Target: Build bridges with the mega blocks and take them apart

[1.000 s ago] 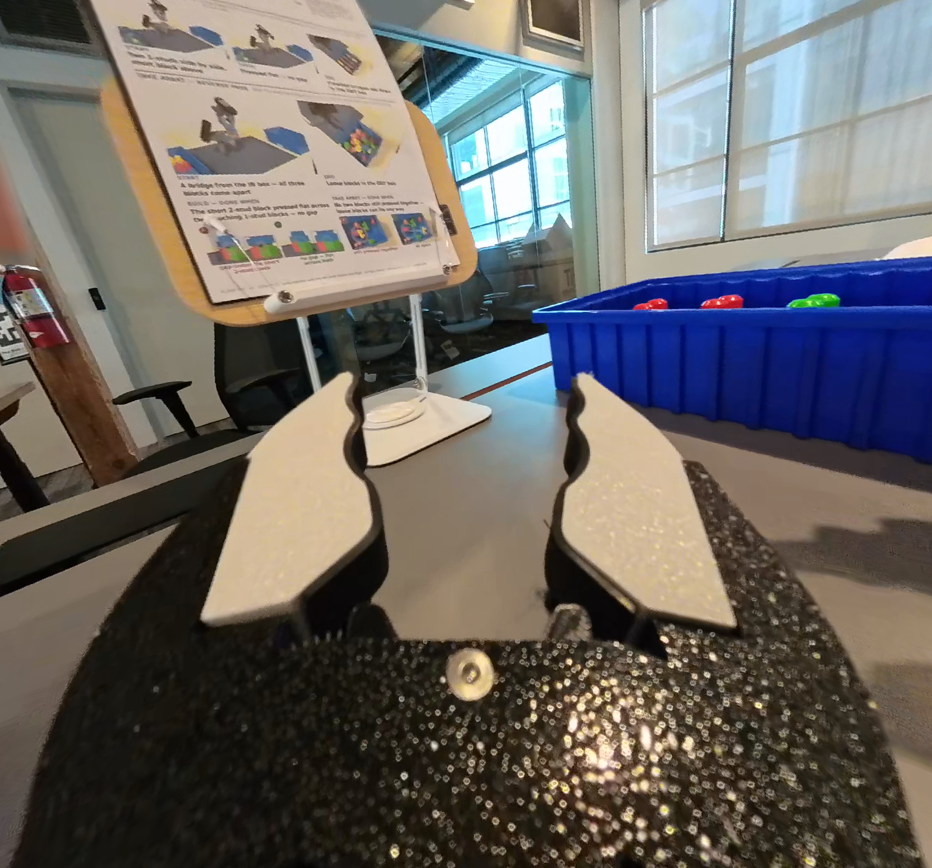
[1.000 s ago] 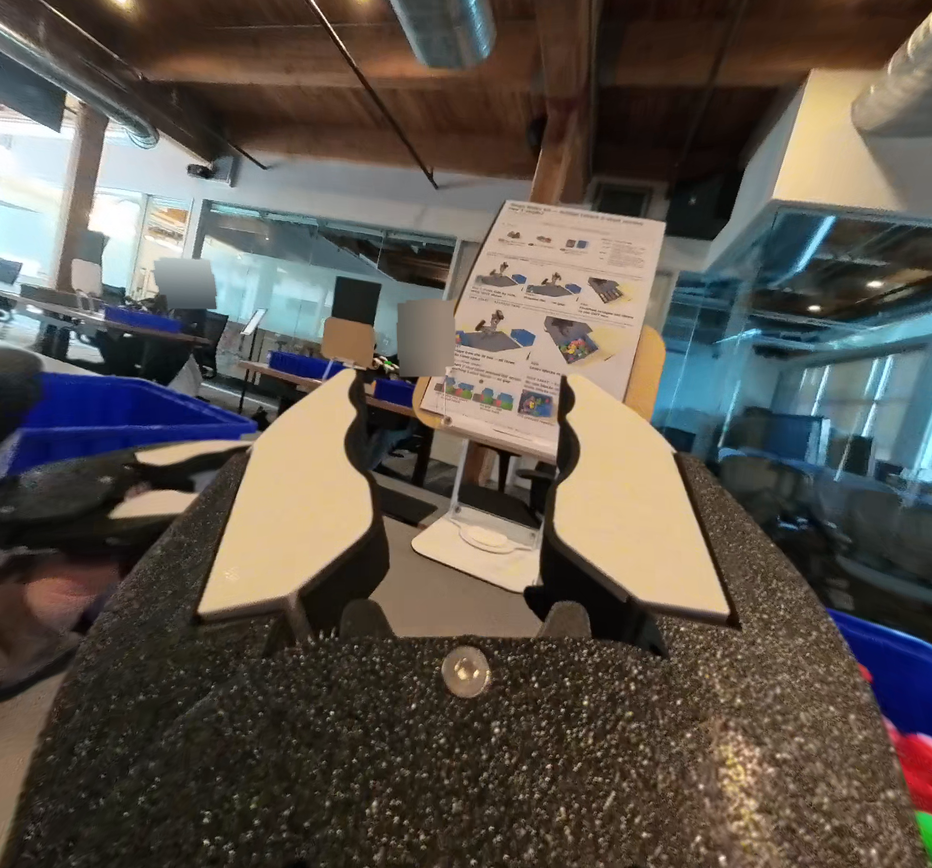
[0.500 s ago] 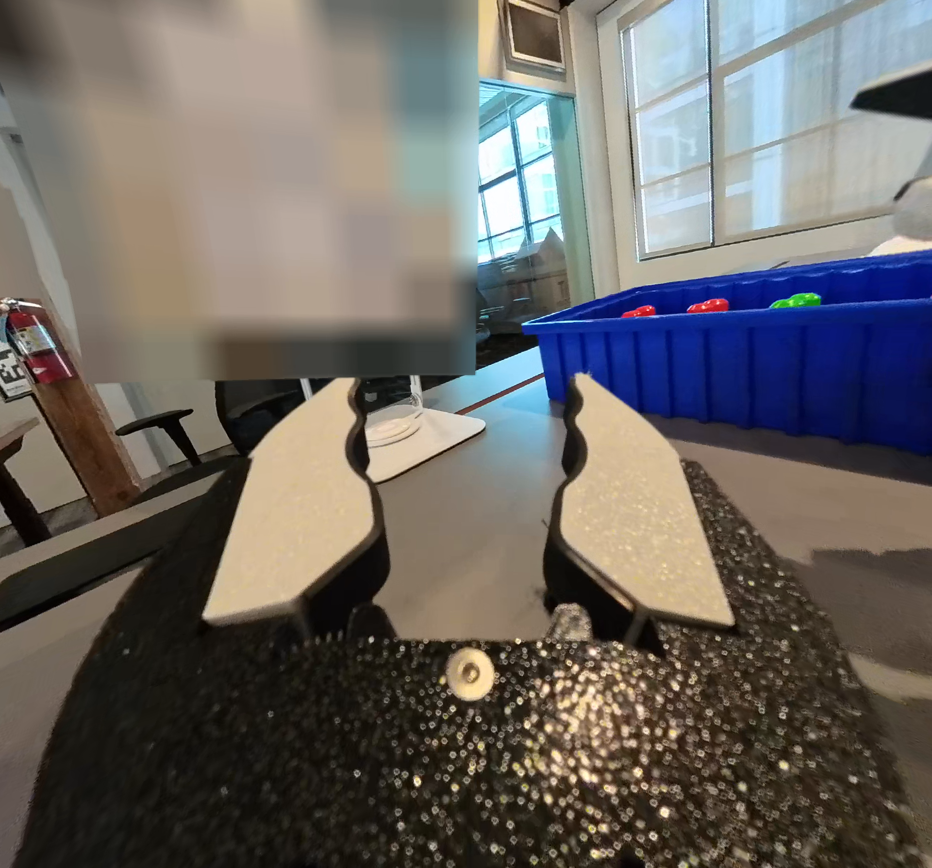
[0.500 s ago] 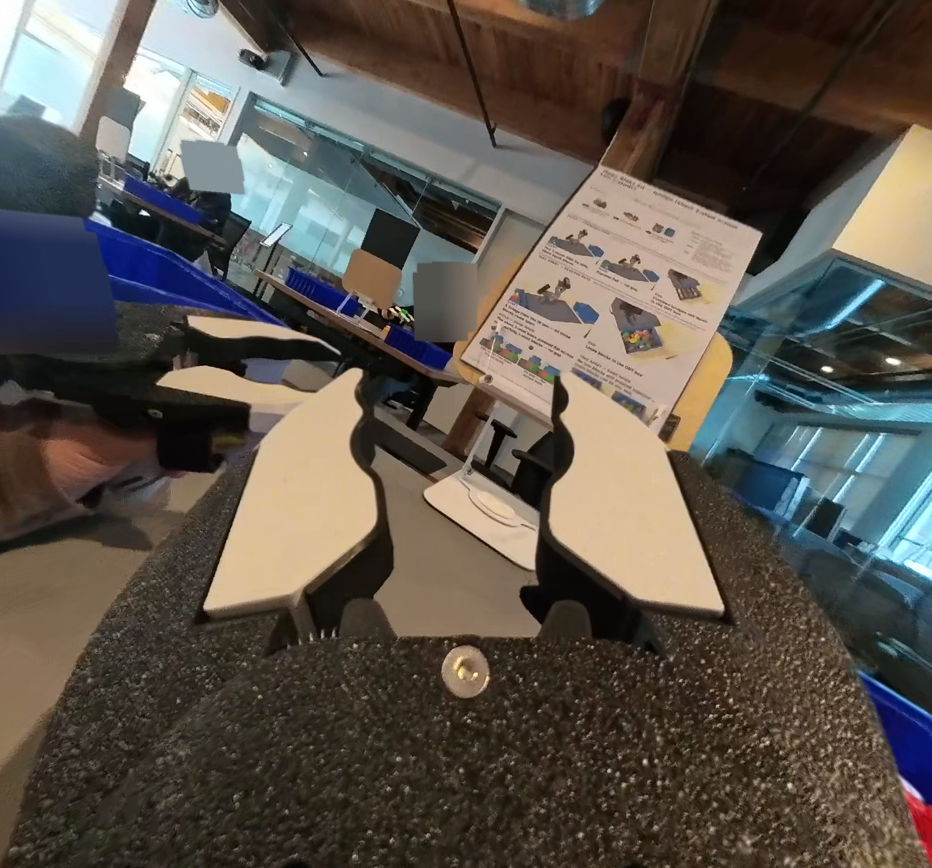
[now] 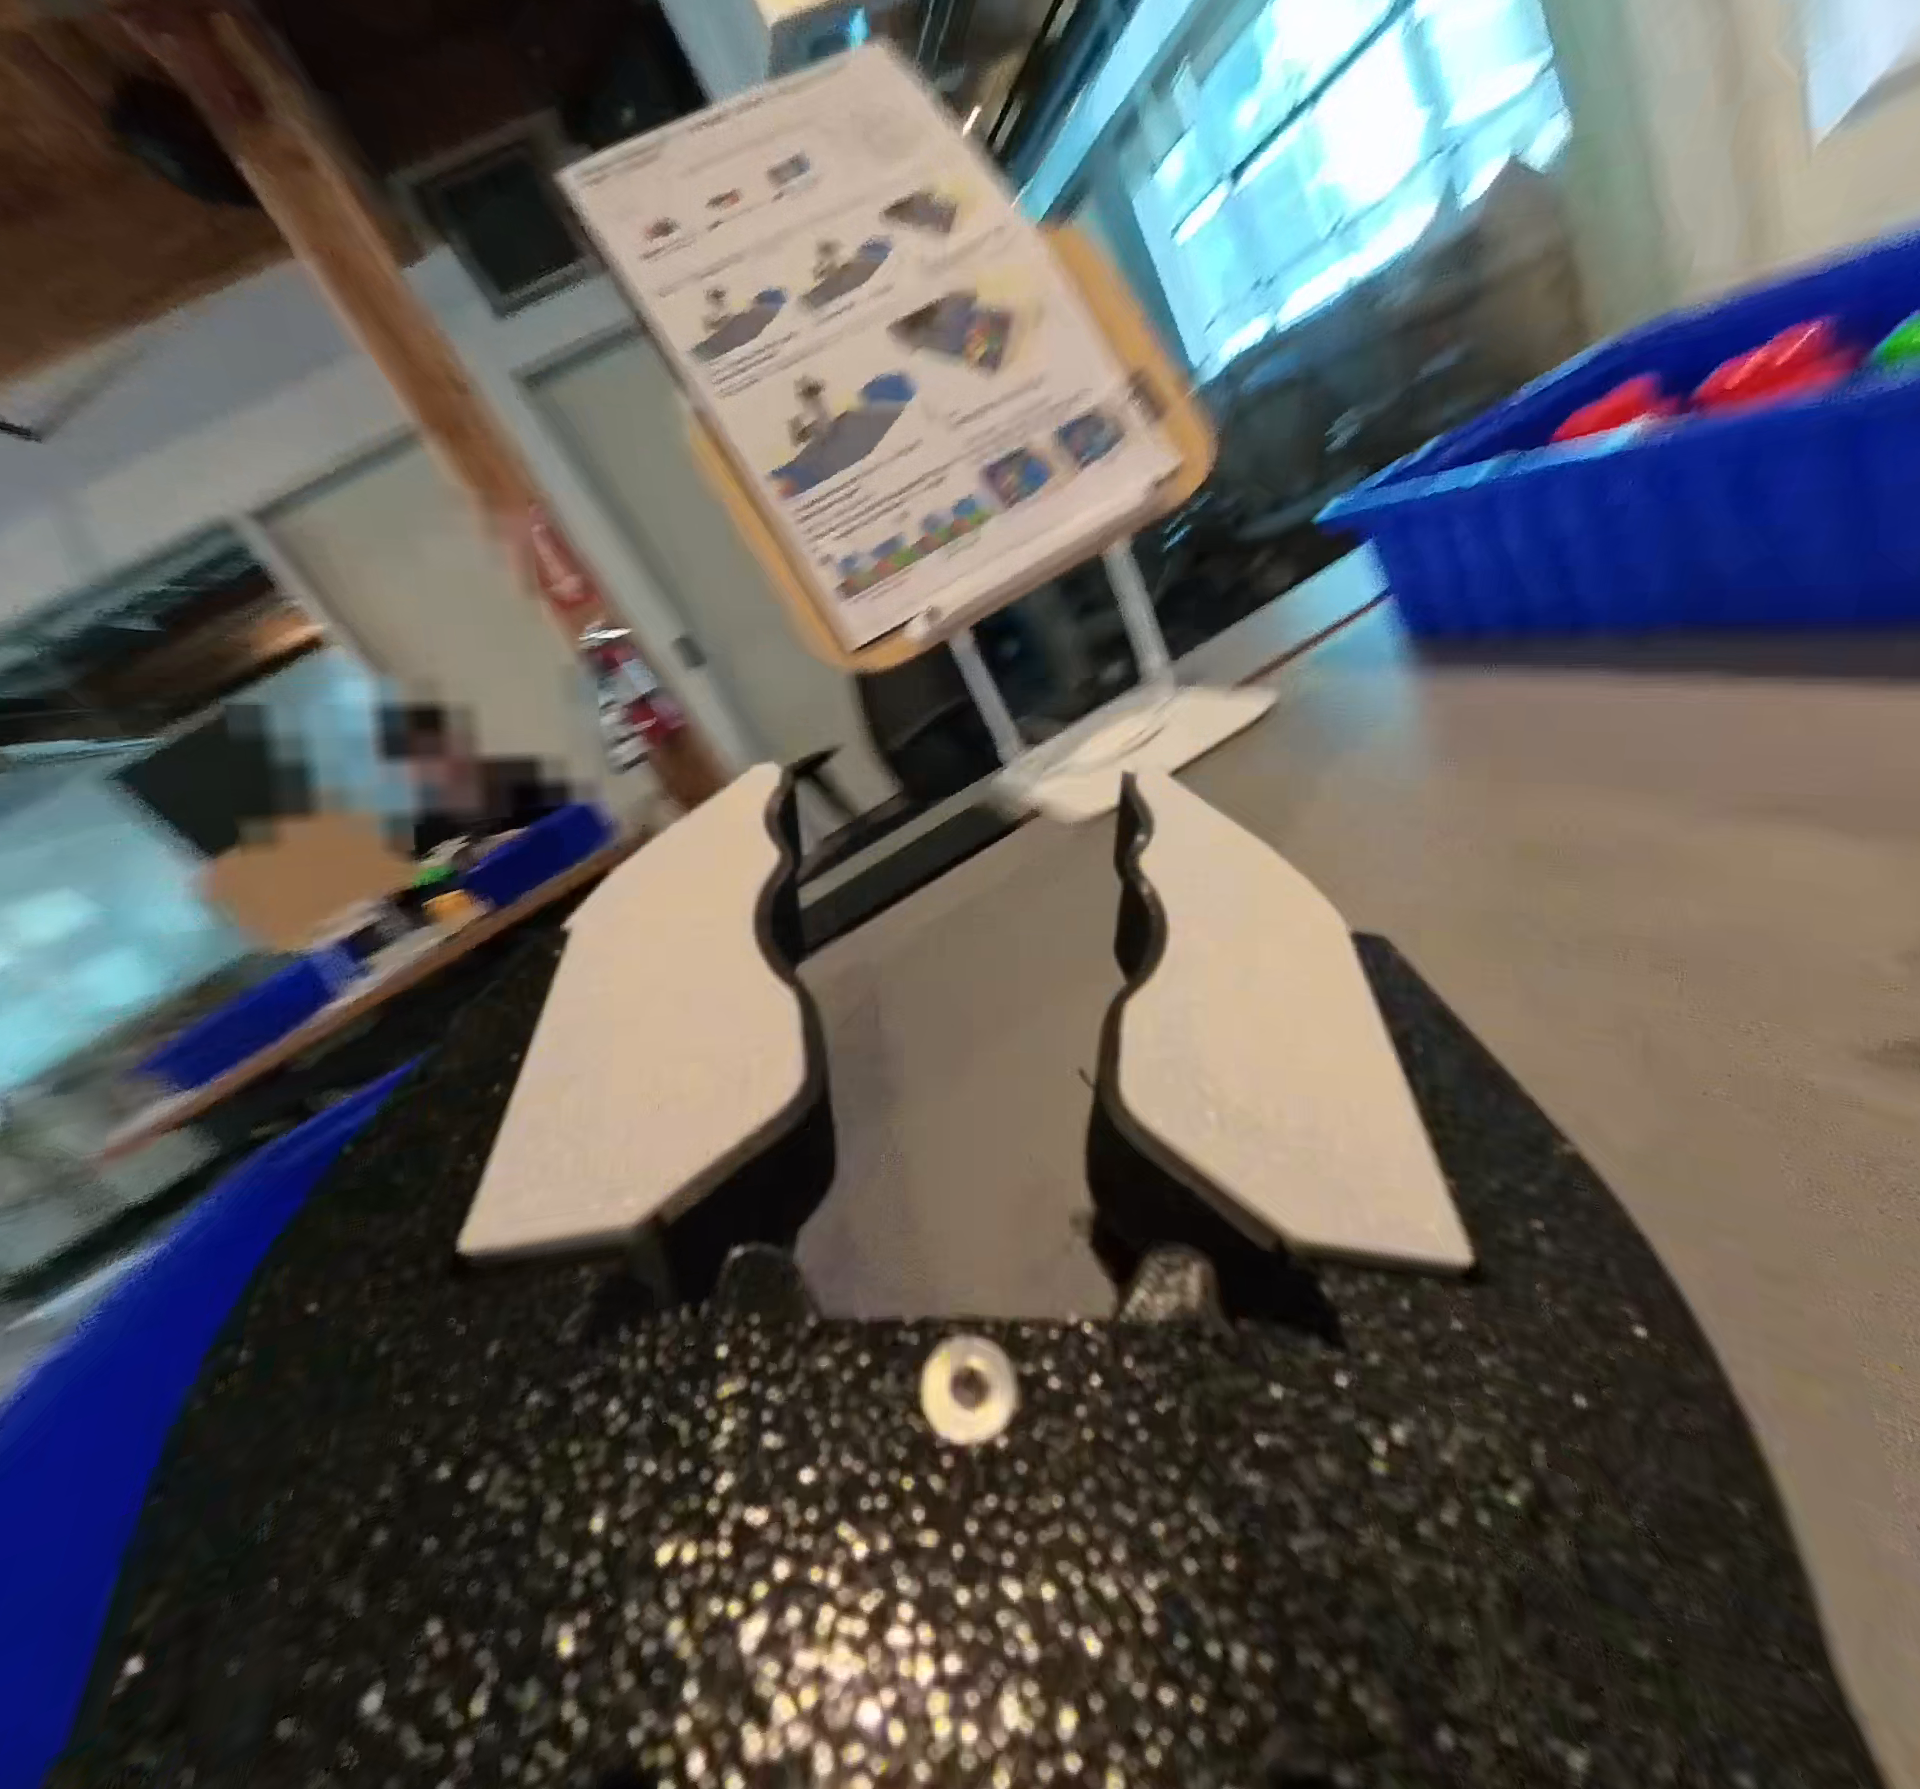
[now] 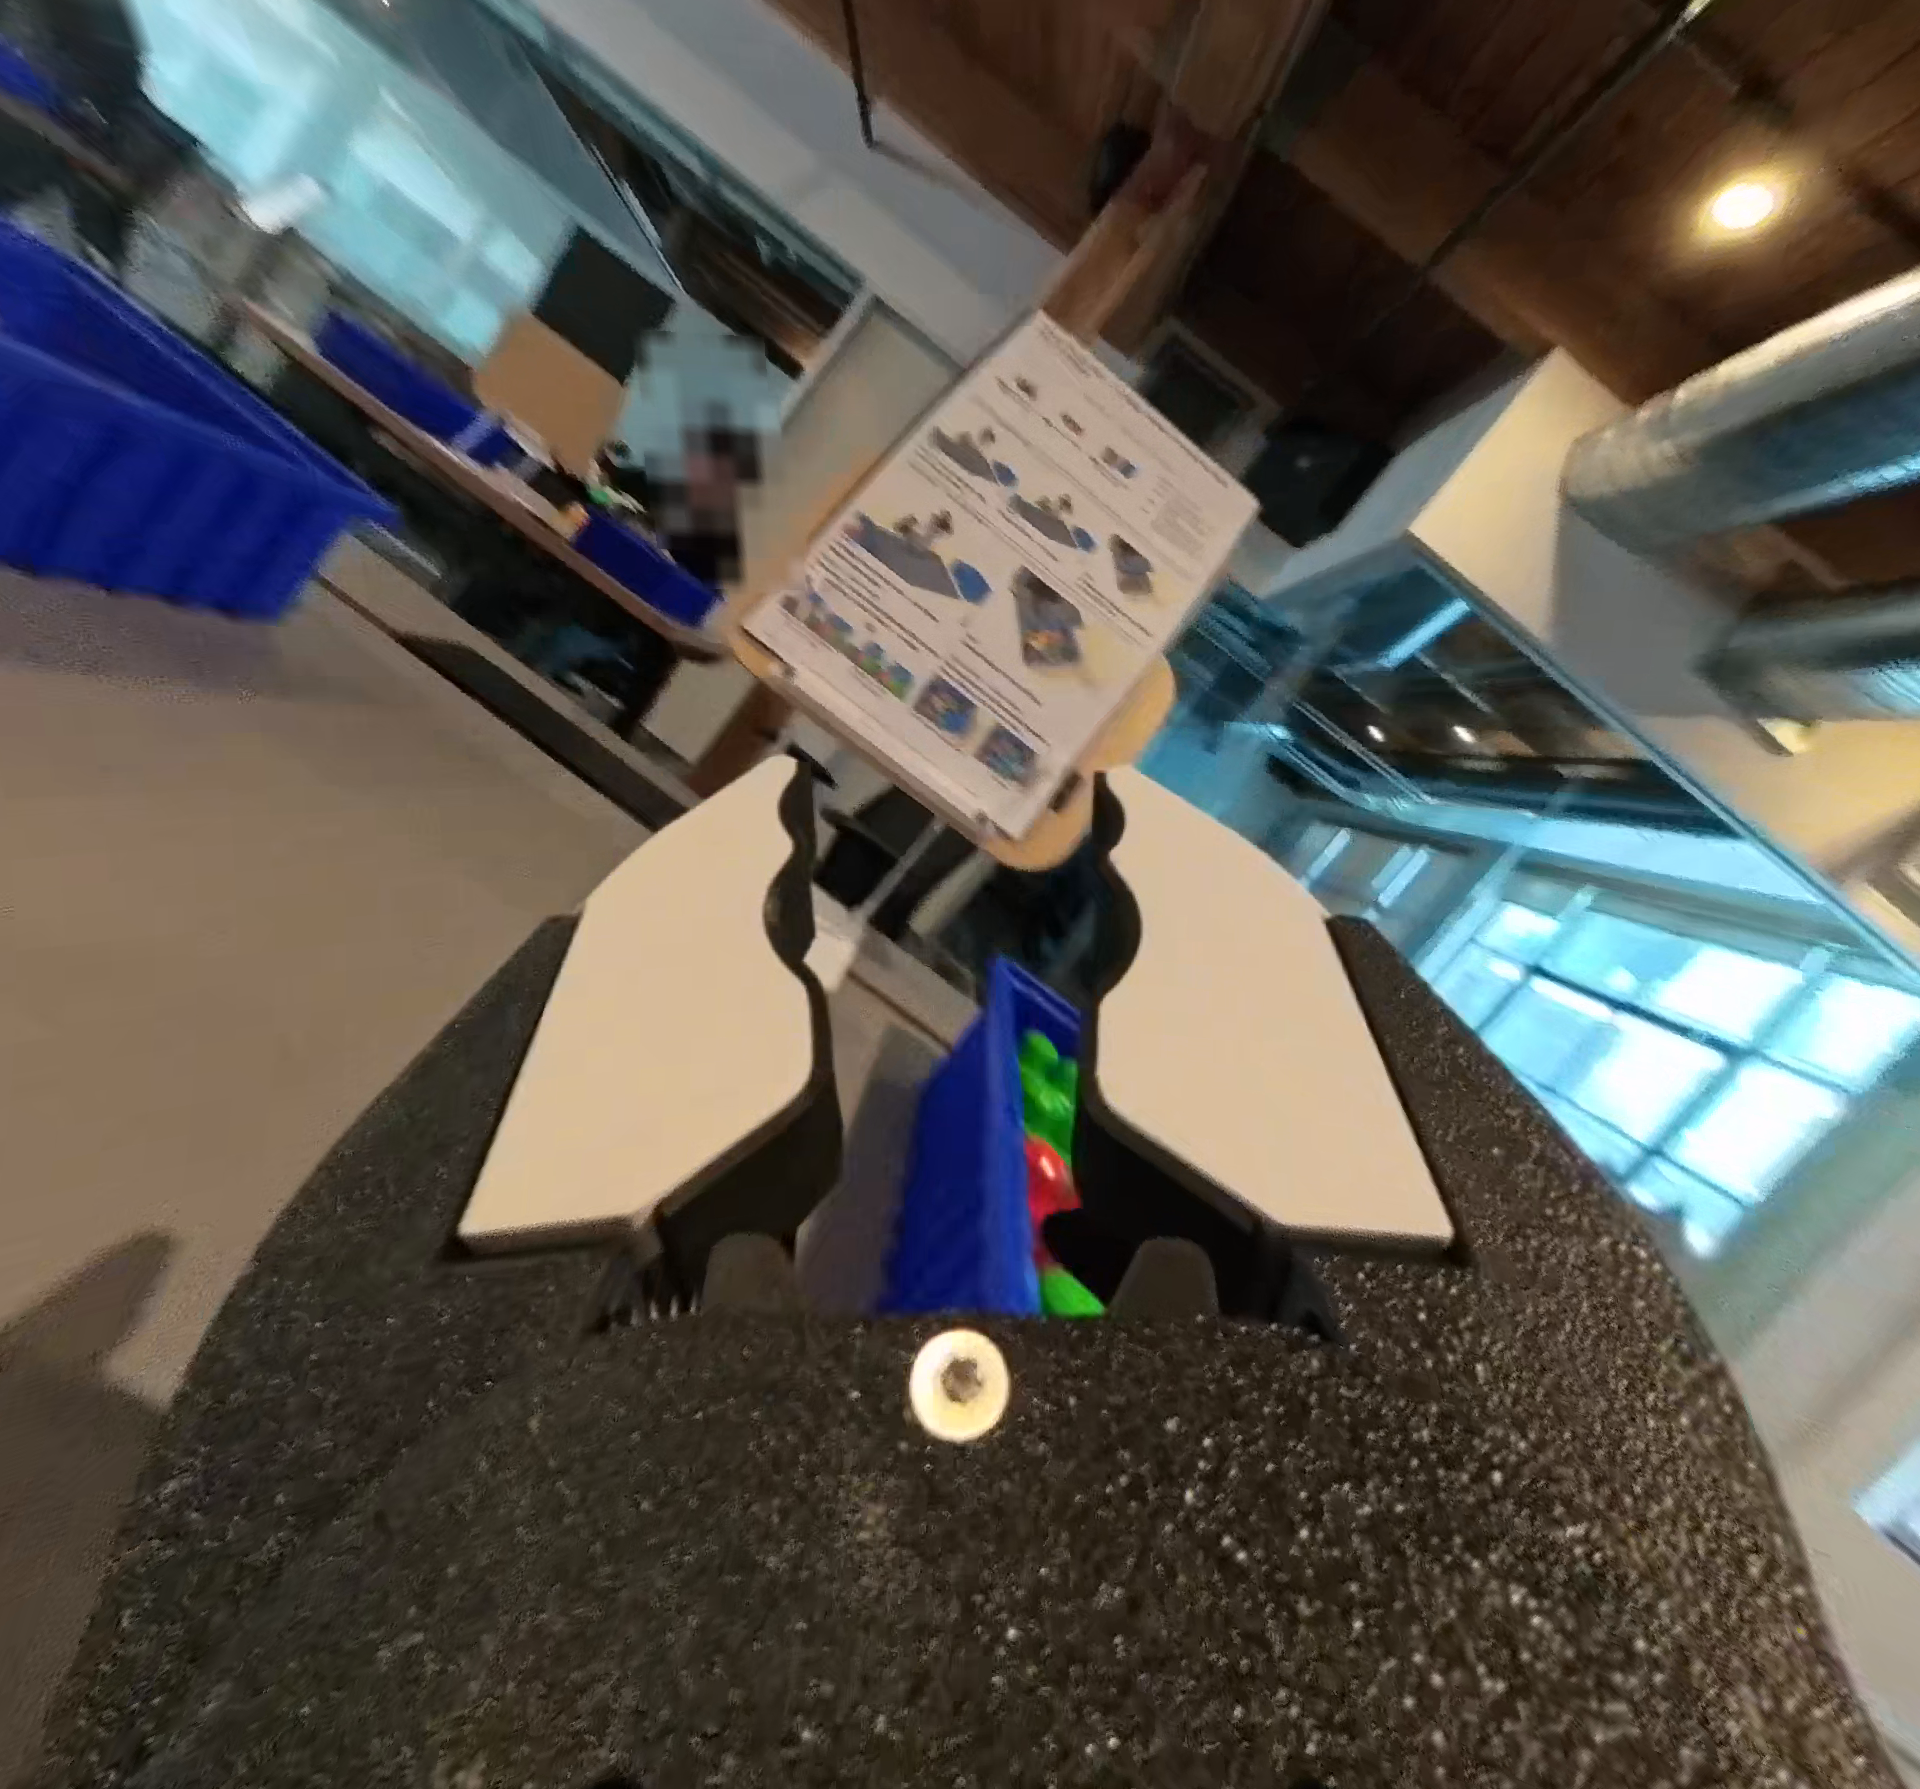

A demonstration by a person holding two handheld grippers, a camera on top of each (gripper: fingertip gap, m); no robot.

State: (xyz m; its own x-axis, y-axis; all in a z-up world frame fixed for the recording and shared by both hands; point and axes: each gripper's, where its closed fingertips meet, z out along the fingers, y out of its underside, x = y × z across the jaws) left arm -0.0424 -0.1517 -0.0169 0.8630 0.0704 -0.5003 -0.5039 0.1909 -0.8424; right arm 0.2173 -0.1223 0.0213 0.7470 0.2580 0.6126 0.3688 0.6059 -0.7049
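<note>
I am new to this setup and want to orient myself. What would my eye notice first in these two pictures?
Probably the instruction sheet on its wooden stand, at the far edge of the grey table, straight ahead in both views. Next, the blue bin on the right holds red and green blocks. Both the left gripper and the right gripper are open and empty.

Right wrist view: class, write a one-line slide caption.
Open right gripper tilted above a blue bin of red and green blocks, instruction sheet beyond.

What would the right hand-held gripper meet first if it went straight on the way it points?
Probably the blue bin of red and green blocks, whose wall shows in the open right hand-held gripper's gap. Depth is unclear in the blur.
</note>
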